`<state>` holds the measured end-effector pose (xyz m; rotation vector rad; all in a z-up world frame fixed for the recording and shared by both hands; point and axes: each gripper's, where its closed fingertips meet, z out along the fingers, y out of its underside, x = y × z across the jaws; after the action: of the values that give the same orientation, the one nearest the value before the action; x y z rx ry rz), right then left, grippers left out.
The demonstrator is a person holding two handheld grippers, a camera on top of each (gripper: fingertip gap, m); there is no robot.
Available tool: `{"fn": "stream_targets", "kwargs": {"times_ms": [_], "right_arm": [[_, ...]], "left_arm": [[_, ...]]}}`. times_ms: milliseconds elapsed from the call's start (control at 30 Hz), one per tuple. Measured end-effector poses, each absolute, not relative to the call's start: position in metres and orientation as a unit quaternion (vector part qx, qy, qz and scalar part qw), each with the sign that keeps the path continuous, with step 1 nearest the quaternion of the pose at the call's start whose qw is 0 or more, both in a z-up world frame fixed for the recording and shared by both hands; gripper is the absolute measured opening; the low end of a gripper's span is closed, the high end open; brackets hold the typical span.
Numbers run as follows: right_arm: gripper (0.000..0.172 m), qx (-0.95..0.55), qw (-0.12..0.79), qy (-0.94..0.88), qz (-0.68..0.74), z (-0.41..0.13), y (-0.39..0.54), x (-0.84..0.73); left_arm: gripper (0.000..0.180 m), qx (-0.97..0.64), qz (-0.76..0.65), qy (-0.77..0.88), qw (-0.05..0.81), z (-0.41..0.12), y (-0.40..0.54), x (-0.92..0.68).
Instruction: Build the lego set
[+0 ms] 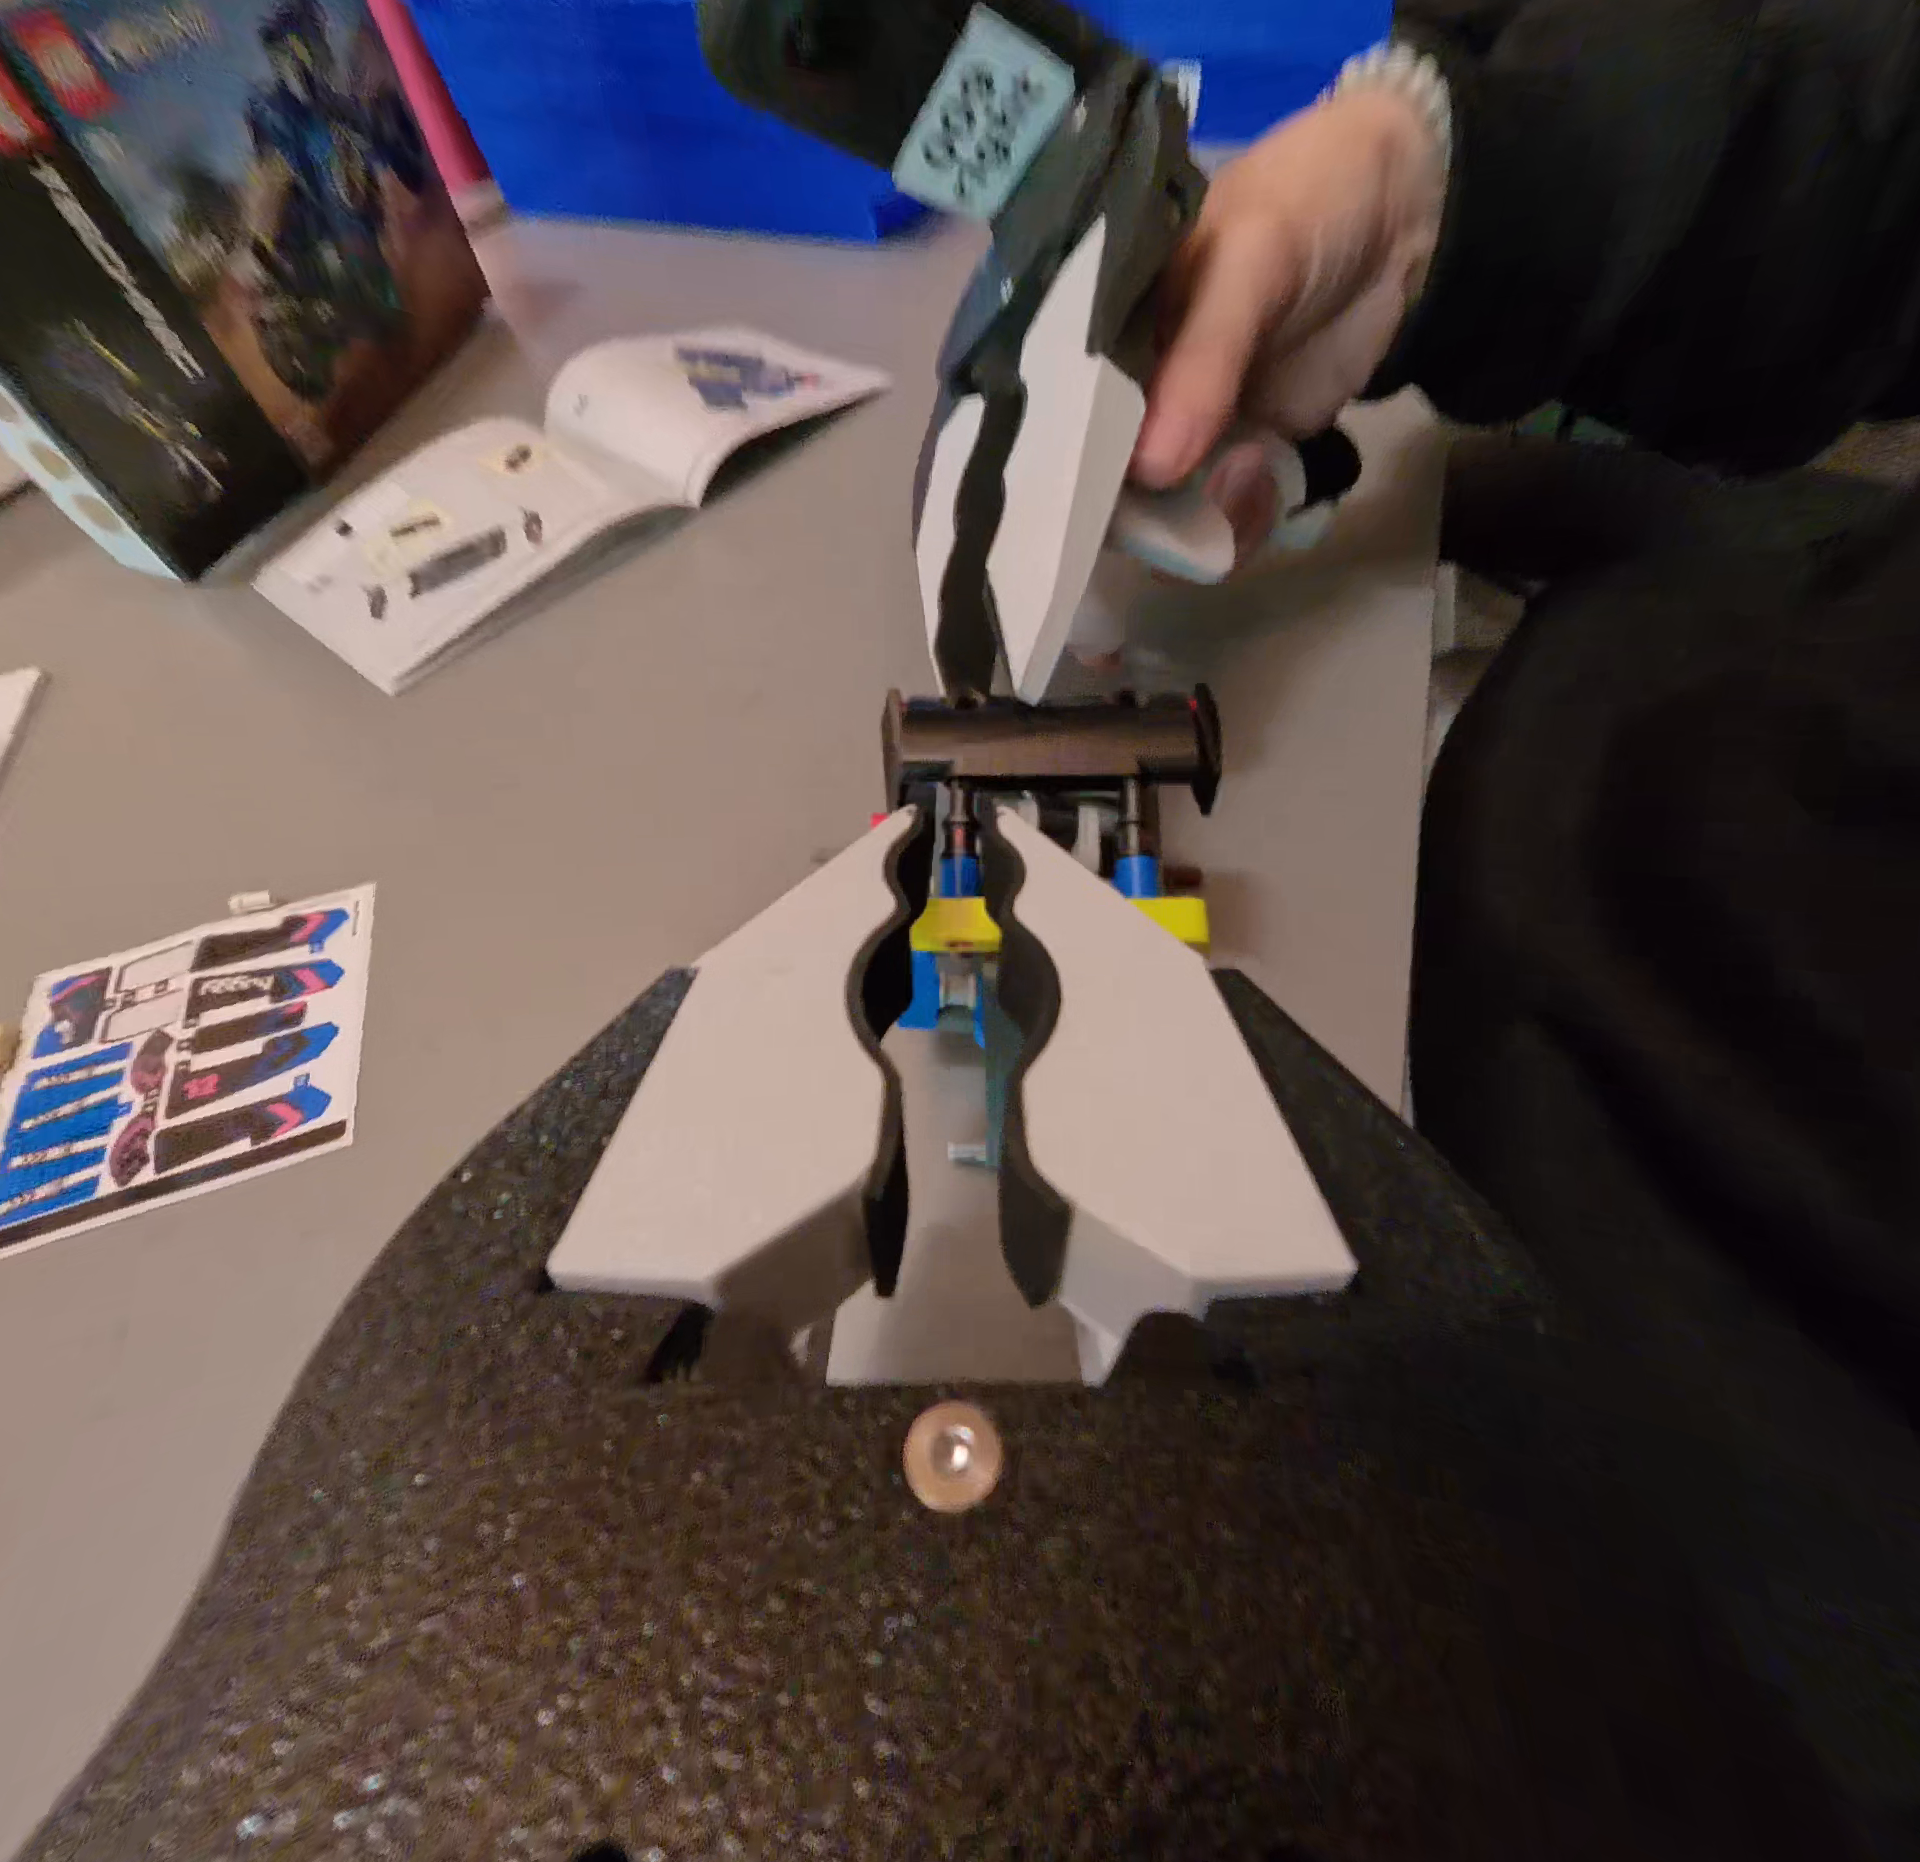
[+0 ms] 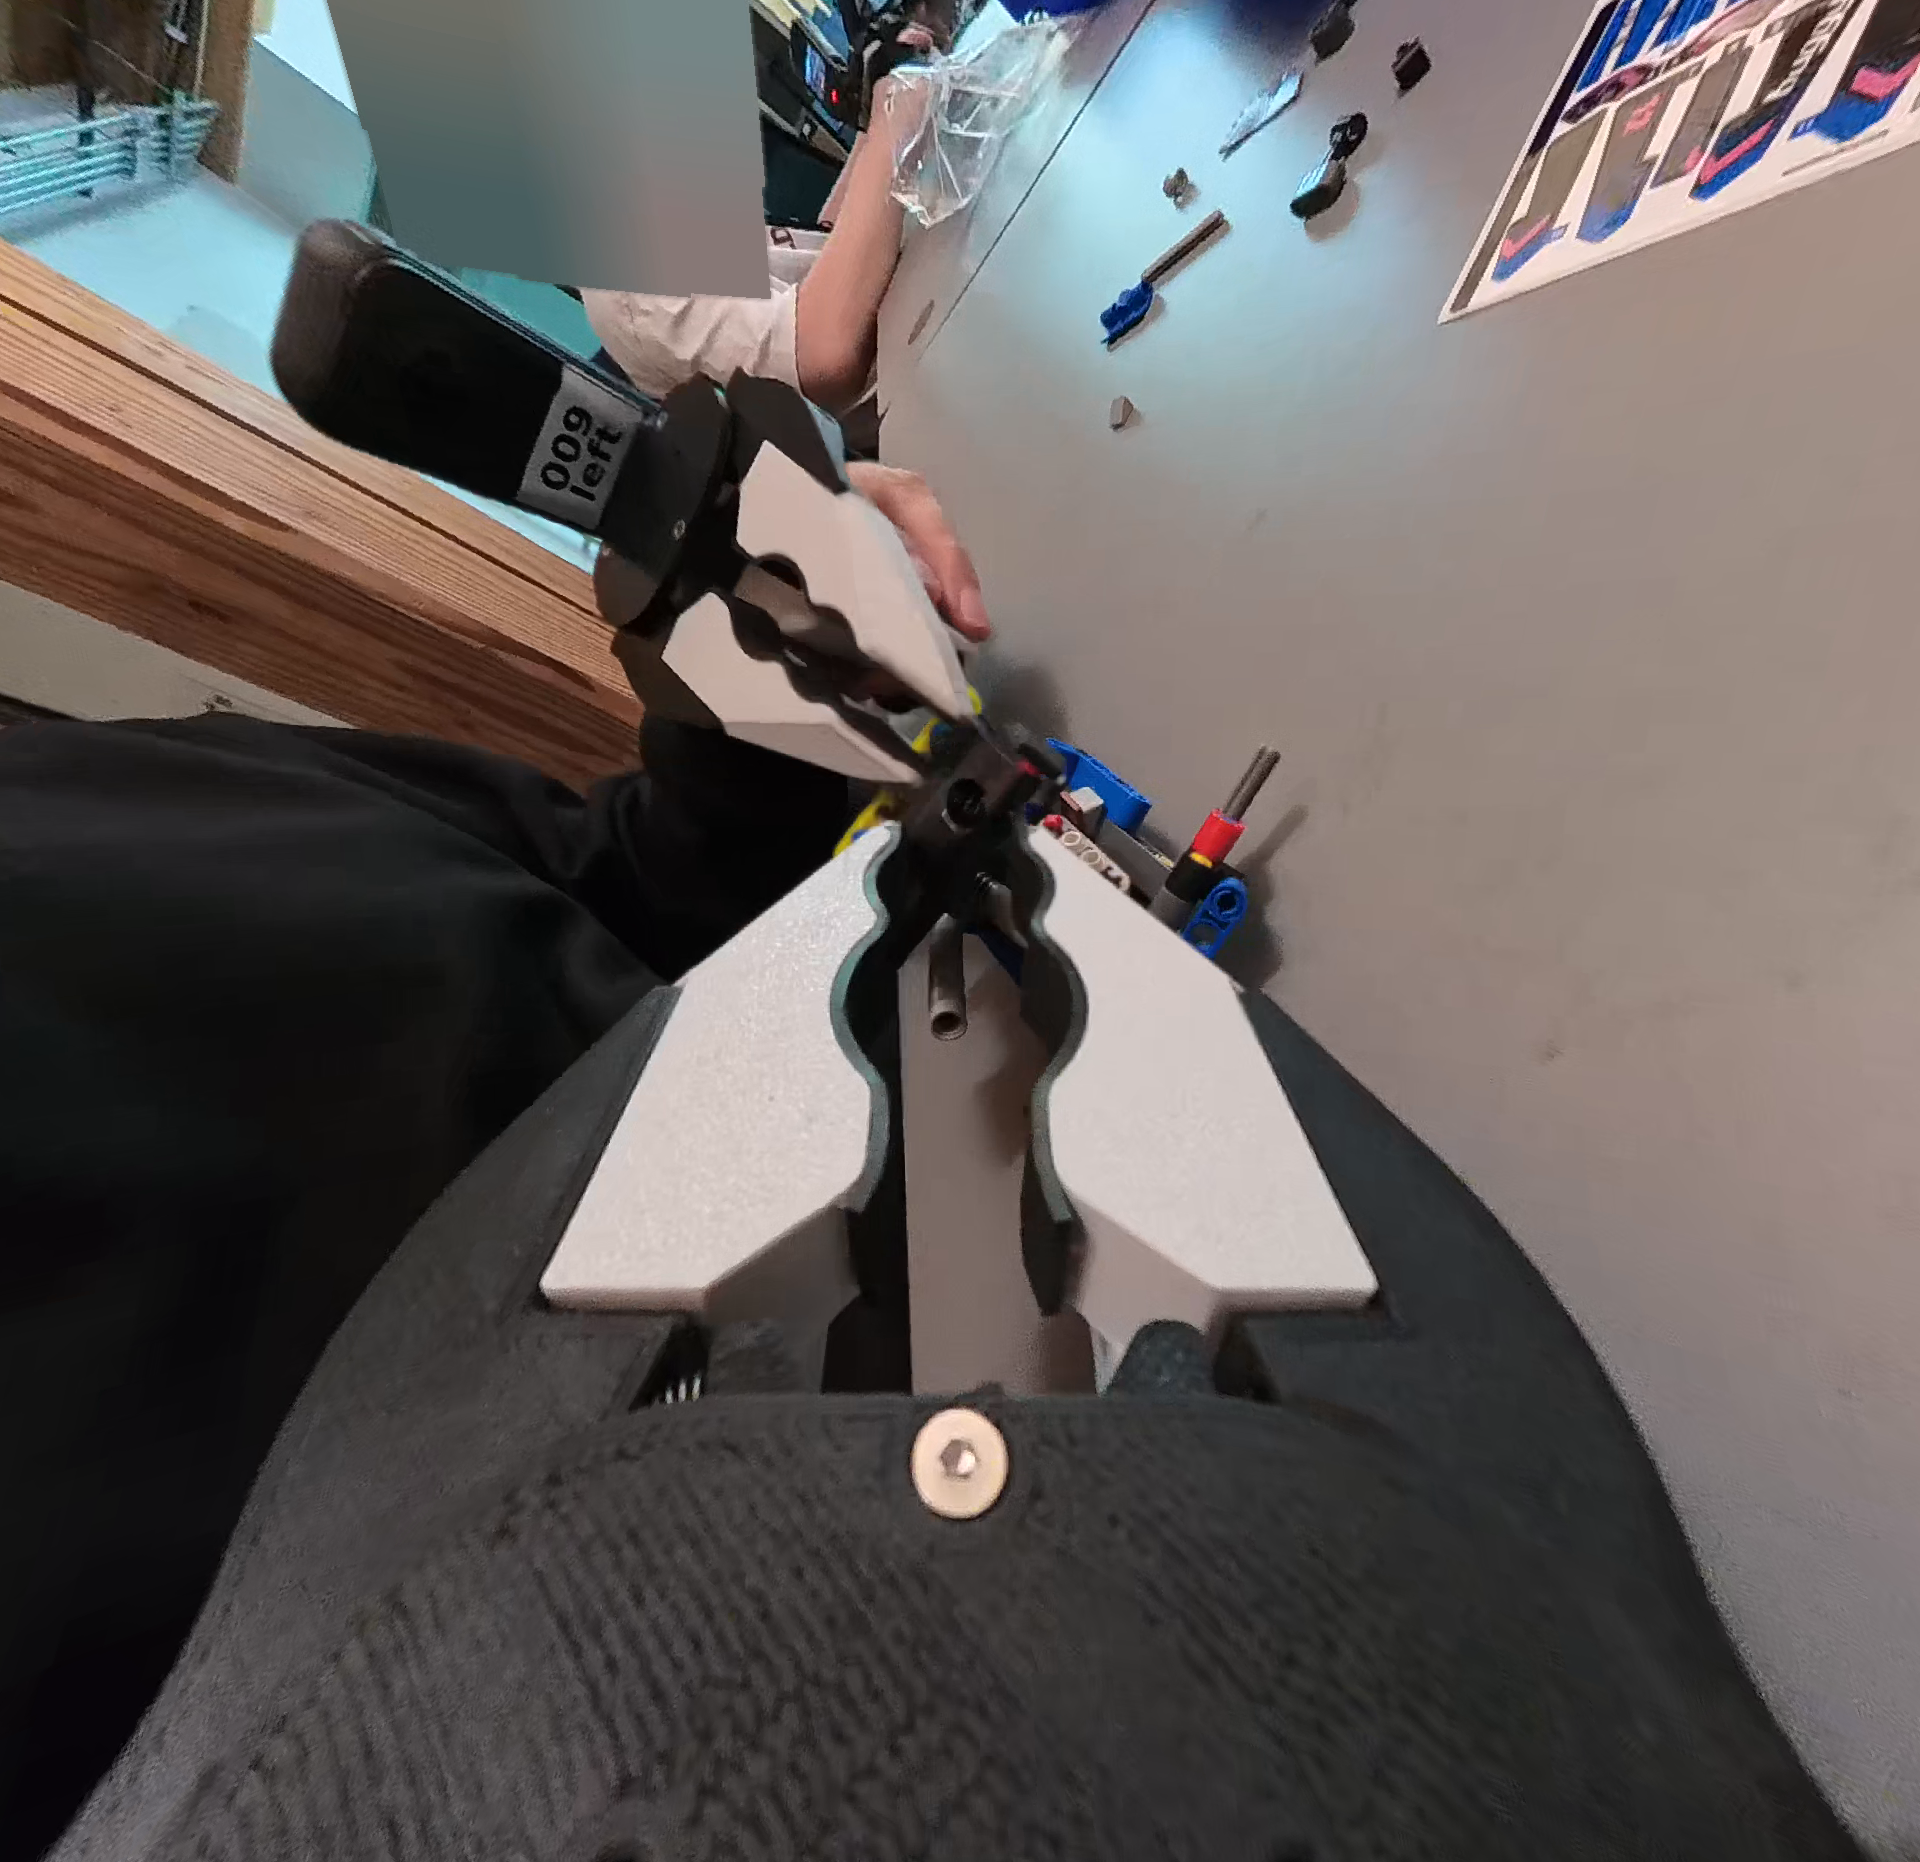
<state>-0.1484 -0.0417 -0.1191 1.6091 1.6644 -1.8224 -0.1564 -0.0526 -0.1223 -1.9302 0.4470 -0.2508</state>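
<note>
While the left gripper (image 1: 954,825) pinches a thin black-and-blue post of the toy brick car (image 1: 1049,836), steadying it on the grey table (image 1: 623,794), the right gripper (image 2: 961,856) clamps the car's black wing (image 1: 1044,737) just ahead. Loose pieces (image 2: 1216,877) lie beside them.

Even indoor light, soft shadows. Cool glare on desk (image 2: 1195,150) far end. Fisheye bending at edges. Motion blur on hand (image 1: 1288,295); box (image 1: 208,254) soft.
</note>
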Motion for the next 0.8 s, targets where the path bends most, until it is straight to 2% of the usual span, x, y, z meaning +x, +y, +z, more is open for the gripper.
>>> {"fn": "stream_targets", "kwargs": {"times_ms": [133, 233, 800], "right_arm": [[0.016, 0.556, 0.108, 0.555, -0.609, -0.119, -0.042, -0.152], [0.017, 0.563, 0.084, 0.566, -0.596, -0.121, -0.039, -0.157], [0.012, 0.562, 0.033, 0.678, -0.473, -0.123, -0.042, -0.161]], "left_arm": [[0.004, -0.829, -0.103, 0.207, 0.509, -0.125, -0.052, -0.156], [0.004, -0.833, -0.072, 0.229, 0.498, -0.127, -0.049, -0.162], [0.004, -0.812, -0.031, 0.214, 0.542, -0.128, -0.052, -0.159]]}}
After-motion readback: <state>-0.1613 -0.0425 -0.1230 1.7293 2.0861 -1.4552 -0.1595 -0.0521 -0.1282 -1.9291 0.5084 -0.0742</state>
